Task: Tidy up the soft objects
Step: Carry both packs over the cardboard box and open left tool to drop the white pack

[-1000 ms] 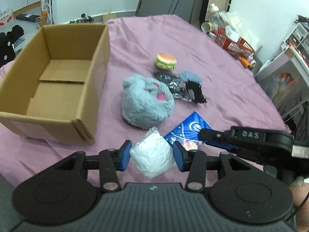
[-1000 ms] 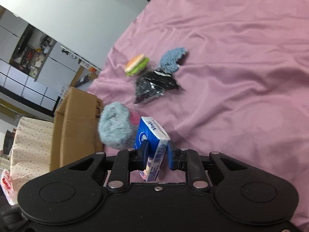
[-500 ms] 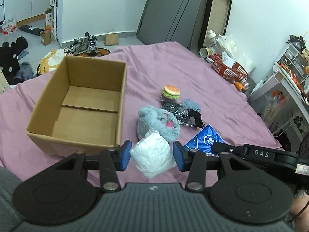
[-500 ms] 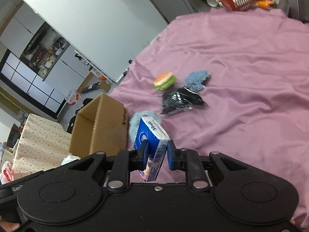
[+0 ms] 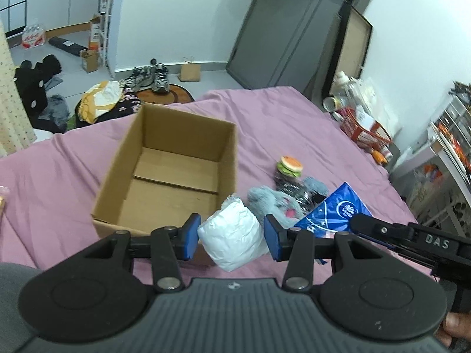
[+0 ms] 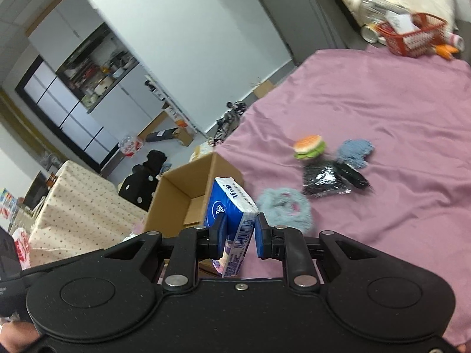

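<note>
Cardboard is the target as I read it: the open box (image 5: 176, 173) sits on the purple bedsheet (image 5: 309, 135) with its flaps down and nothing inside, so both loads should fit. Since I'm carrying something in each gripper, my plan is to bring one across the near rim at a time, get it well over the floor of the box and only then let go, so nothing catches the wall or bounces out. I'd go left first, since it hangs just at the box's near right corner.

Next biggest thing out there is the grey-blue plush (image 5: 276, 206) with the pink mouth, lying on the sheet just right of the box, with a crinkly black packet (image 6: 323, 181), a small blue fuzzy piece (image 6: 354, 151) and a little burger toy (image 5: 289, 166) clustered behind it. Those wait for later trips, I reckon.

Left gripper (image 5: 231, 236) is pinching a white crumpled bundle (image 5: 232, 235), looks like tissue or a thin bag; it bulges between the pads, so it should squash easily and might cling a bit on release. Right gripper (image 6: 238, 236) is clamped on a blue tissue pack (image 6: 231, 214), held upright by its narrow barcode edge, just beside the box's open corner in that view. It looks slick, so I wouldn't tilt it much.
</note>
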Available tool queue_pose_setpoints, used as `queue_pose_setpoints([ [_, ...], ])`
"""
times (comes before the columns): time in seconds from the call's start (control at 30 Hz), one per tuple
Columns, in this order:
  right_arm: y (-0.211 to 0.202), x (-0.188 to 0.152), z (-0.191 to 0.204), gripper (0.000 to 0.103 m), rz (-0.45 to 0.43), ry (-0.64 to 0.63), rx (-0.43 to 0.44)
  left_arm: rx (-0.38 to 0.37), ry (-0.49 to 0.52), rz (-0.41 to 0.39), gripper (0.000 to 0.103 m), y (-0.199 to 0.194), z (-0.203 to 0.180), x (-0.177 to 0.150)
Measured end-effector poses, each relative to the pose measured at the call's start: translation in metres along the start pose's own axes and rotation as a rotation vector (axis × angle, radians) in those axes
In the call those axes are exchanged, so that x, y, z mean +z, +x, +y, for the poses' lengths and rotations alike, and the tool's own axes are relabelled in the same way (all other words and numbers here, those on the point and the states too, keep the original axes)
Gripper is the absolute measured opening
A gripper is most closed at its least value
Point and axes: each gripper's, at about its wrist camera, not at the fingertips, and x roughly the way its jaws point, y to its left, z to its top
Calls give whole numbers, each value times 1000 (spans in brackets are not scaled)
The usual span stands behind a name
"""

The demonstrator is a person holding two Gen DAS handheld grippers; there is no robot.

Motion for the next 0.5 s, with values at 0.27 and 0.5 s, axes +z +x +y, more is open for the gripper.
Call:
queue_pose_setpoints([
  [0.27, 19, 3, 35, 20, 11, -46, 32, 42, -72, -14, 45, 4, 41, 16],
  [0.5, 42, 7, 61, 20, 25, -66, 56, 60, -112, -1, 46, 15, 71, 28],
])
